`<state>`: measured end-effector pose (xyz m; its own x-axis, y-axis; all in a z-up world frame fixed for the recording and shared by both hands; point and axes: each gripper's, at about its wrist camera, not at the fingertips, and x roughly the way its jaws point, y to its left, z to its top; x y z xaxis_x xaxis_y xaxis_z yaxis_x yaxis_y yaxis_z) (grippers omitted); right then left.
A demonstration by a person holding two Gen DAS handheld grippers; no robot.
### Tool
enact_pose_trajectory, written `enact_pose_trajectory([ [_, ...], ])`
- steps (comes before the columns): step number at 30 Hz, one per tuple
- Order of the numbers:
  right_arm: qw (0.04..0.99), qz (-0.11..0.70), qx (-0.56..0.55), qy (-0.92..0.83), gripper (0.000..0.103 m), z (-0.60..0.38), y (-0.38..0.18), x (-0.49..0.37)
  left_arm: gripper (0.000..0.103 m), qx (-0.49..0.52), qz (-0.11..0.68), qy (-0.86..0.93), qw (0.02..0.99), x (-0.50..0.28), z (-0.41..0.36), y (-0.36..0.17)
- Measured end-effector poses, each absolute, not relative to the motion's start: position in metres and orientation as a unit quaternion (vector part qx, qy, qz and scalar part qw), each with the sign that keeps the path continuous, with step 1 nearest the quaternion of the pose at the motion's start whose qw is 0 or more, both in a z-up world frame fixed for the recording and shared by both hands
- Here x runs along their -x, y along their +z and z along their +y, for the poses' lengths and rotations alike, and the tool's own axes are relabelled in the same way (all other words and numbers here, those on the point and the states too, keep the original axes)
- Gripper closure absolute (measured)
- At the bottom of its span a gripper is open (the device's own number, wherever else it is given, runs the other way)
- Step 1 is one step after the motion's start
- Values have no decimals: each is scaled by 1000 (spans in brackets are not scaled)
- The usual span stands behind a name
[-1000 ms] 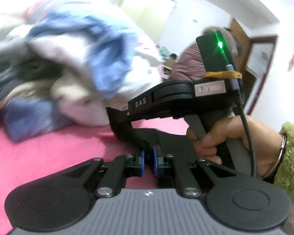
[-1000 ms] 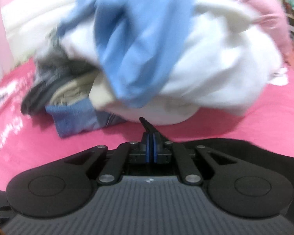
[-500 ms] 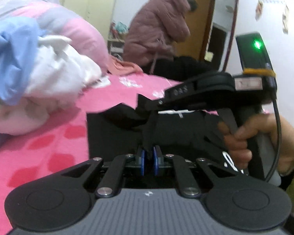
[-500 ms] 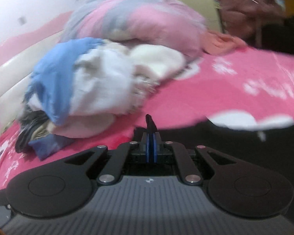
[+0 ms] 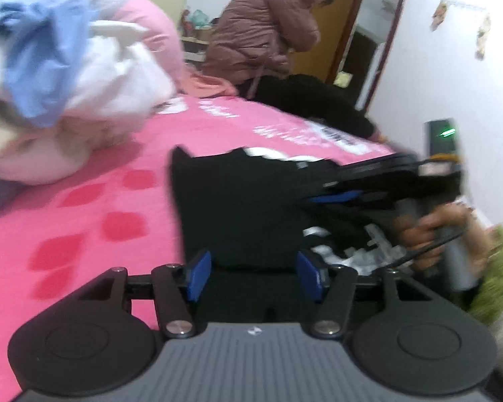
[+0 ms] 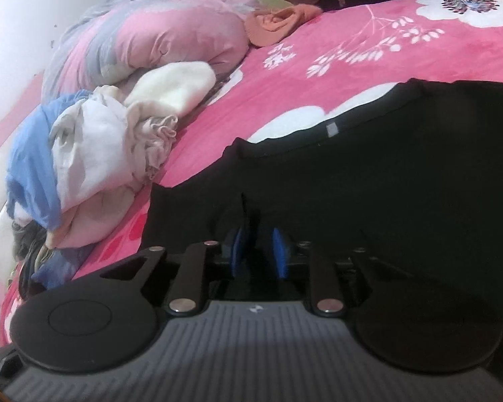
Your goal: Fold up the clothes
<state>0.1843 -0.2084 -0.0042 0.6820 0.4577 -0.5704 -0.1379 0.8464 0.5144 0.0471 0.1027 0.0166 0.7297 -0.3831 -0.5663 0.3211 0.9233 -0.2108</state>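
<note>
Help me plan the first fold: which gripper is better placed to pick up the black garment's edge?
Left, probably. The left gripper is opening at the black garment's near hem; the right gripper, also opening, sits over its middle.

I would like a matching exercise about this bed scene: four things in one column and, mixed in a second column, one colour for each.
Things:
1. bedsheet
2. garment spread in front of the grippers
3. cloth draped over the clothes pile
4. sleeve at the right hand

Colours:
A. green
B. black
C. pink with white flowers
D. light blue

Pairs: 1-C, 2-B, 3-D, 4-A
</note>
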Motion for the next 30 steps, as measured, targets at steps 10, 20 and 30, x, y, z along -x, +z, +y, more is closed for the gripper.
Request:
enact_pose_trajectory([
  [10,900,353,-53,252,82,-145,19,-132,45,47,303,-128,943,-80,114,7],
  [20,881,378,85,273,85,-121,6,-109,42,77,318,-137,935,-93,125,-17],
  [30,899,321,120,271,84,-85,50,-176,39,81,315,-144,935,-92,125,-21],
])
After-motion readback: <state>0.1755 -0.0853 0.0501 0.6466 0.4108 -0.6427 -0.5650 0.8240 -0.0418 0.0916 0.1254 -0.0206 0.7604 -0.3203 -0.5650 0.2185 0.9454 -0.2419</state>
